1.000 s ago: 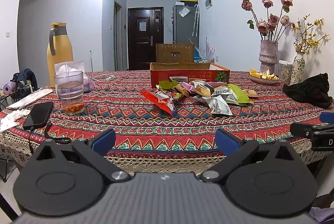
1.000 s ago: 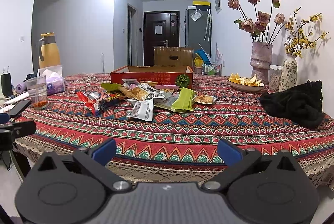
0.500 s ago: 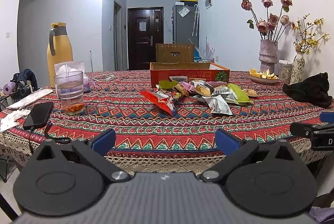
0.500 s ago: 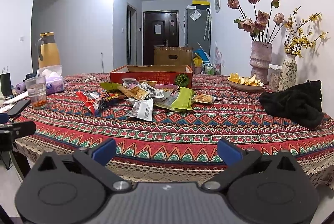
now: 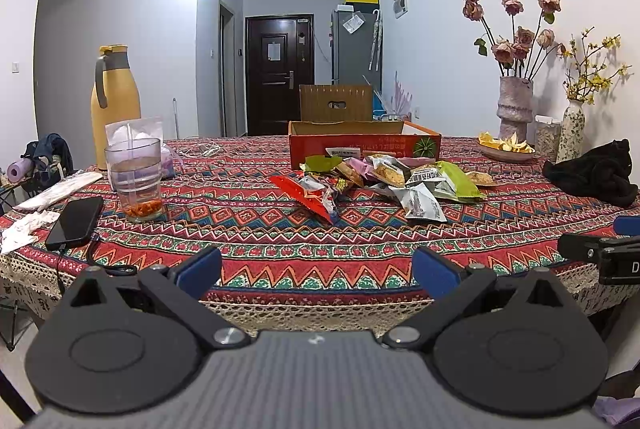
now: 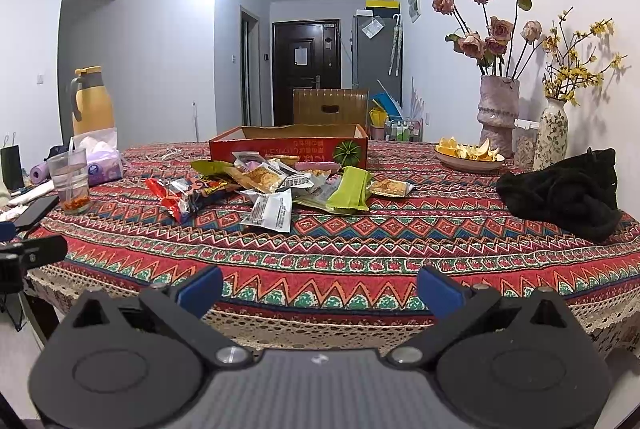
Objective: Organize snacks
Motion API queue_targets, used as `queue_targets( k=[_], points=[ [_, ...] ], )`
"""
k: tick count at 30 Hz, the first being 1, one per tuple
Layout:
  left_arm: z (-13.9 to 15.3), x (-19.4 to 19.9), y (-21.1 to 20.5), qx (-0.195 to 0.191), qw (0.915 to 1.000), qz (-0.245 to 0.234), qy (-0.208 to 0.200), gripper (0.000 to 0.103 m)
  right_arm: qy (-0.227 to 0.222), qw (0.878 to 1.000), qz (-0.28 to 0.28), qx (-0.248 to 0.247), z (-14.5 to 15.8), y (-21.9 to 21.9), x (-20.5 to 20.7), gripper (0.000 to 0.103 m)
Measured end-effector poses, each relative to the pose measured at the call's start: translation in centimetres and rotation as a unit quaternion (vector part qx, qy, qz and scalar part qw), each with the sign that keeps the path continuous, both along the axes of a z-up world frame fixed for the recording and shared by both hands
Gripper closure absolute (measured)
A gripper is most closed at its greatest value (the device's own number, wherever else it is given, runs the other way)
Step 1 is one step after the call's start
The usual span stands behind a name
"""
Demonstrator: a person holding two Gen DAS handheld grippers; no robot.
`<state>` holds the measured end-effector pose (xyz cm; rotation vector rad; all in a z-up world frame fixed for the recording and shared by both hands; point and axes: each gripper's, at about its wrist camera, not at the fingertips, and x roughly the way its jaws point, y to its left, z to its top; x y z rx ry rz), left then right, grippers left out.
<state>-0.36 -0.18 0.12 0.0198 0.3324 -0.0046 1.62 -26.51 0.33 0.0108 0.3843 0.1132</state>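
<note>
Well ahead of my left gripper (image 5: 316, 267) and right gripper (image 6: 320, 291), both spread wide, empty: snack pile (image 5: 380, 179) mid-table, touching red box (image 5: 364, 145). Glass (image 5: 134, 179), phone (image 5: 76, 221) left; black cloth (image 6: 560, 189) right.

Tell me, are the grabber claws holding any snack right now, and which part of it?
No, nothing is held. The left gripper and right gripper are both open, short of the snack packets on the table.

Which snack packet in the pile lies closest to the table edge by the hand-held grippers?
The white foil packet with black print: it lies at the pile's front, ahead of the red wrapper and the lime-green packet.
</note>
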Motion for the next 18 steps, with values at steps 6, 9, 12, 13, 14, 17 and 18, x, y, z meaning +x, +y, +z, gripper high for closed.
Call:
queue_targets(
  k=[6, 9, 12, 13, 14, 17, 18],
  points=[
    [0.0, 0.0, 0.0, 0.0, 1.0, 0.0, 0.0, 0.0, 0.005, 1.0, -0.002, 0.005, -0.05, -0.14, 0.18, 0.0],
    [0.03, 0.06, 0.03, 0.0, 1.0, 0.0, 0.0, 0.0, 0.004, 1.0, -0.001, 0.003, -0.07, -0.05, 0.16, 0.0],
    [0.01, 0.05, 0.01, 0.0, 1.0, 0.0, 0.0, 0.0, 0.005, 1.0, 0.0, 0.002, -0.11, 0.0, 0.16, 0.0],
    [0.03, 0.05, 0.04, 0.0, 1.0, 0.0, 0.0, 0.0, 0.005, 1.0, 0.0, 0.002, -0.11, 0.0, 0.16, 0.0],
    [0.03, 0.03, 0.05, 0.001, 1.0, 0.0, -0.001, 0.0, 0.005, 1.0, 0.0, 0.002, -0.12, 0.01, 0.15, 0.0],
    [0.03, 0.11, 0.05, 0.0, 1.0, -0.001, 0.0, 0.0, 0.006, 1.0, 0.001, 0.001, -0.15, 0.07, 0.16, 0.0],
    [0.03, 0.11, 0.06, 0.0, 1.0, -0.001, 0.0, 0.0, 0.006, 1.0, 0.001, 0.001, -0.17, 0.07, 0.18, 0.0]
  ],
)
